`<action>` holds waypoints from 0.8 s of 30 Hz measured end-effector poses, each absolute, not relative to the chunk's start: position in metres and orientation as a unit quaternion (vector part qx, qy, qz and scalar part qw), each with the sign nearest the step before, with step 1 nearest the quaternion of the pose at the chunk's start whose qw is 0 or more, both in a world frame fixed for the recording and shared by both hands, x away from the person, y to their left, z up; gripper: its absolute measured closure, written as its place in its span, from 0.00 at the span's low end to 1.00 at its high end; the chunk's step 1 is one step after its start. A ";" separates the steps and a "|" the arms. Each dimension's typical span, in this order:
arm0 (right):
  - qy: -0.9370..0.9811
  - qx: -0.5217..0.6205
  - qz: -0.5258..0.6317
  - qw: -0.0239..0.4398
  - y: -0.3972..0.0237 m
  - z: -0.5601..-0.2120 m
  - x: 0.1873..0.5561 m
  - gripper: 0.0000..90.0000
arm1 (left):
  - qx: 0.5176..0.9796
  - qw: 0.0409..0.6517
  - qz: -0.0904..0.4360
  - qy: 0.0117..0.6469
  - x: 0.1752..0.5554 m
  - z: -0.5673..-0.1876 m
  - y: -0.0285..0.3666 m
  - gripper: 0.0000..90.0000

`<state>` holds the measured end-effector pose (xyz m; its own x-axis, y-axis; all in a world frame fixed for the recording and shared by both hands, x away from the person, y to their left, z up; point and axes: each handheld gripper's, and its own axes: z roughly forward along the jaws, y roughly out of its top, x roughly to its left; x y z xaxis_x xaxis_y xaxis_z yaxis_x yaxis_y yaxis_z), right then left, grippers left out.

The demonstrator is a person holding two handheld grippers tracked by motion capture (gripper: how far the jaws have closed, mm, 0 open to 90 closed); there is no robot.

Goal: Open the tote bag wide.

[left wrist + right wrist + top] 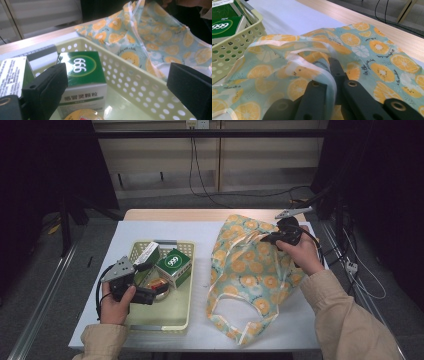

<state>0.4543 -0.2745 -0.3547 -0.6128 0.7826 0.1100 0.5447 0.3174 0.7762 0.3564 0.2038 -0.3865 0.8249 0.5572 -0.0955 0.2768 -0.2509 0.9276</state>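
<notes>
A cloth bag [250,270] printed with orange slices lies on the right half of the table. My right gripper [267,239] is shut on the bag's pale edge strip [329,80] near its far end. A pale yellow basket [182,312] sits to the left and holds a green box marked 999 [175,265], a second white and green box [147,254] and a small yellow-lidded item [157,284]. My left gripper [150,295] hangs open over the basket, the green box [83,80] just ahead of its left jaw. The bag [155,42] shows beyond the basket wall [130,82].
A white sheet [165,231] covers the table, and a wooden strip [190,214] shows along the far edge. Cables [350,265] trail off the right side. Dark curtains and a pale wall stand behind the table.
</notes>
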 end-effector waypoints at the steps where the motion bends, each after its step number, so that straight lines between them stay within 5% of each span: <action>1: 0.798 0.416 0.411 0.144 -0.275 -0.355 0.454 1.00 | 0.784 0.546 0.127 0.267 0.357 -0.387 0.203 0.04; 24: 0.800 0.415 0.408 0.144 -0.277 -0.357 0.451 1.00 | 0.830 0.471 0.109 0.278 0.368 -0.410 0.196 0.05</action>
<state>0.4505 -0.2772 -0.3572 -0.6137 0.7821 0.1081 0.5463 0.3218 0.7733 0.3682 0.1961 -0.4102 0.8218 0.5639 -0.0819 0.3590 -0.4008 0.8429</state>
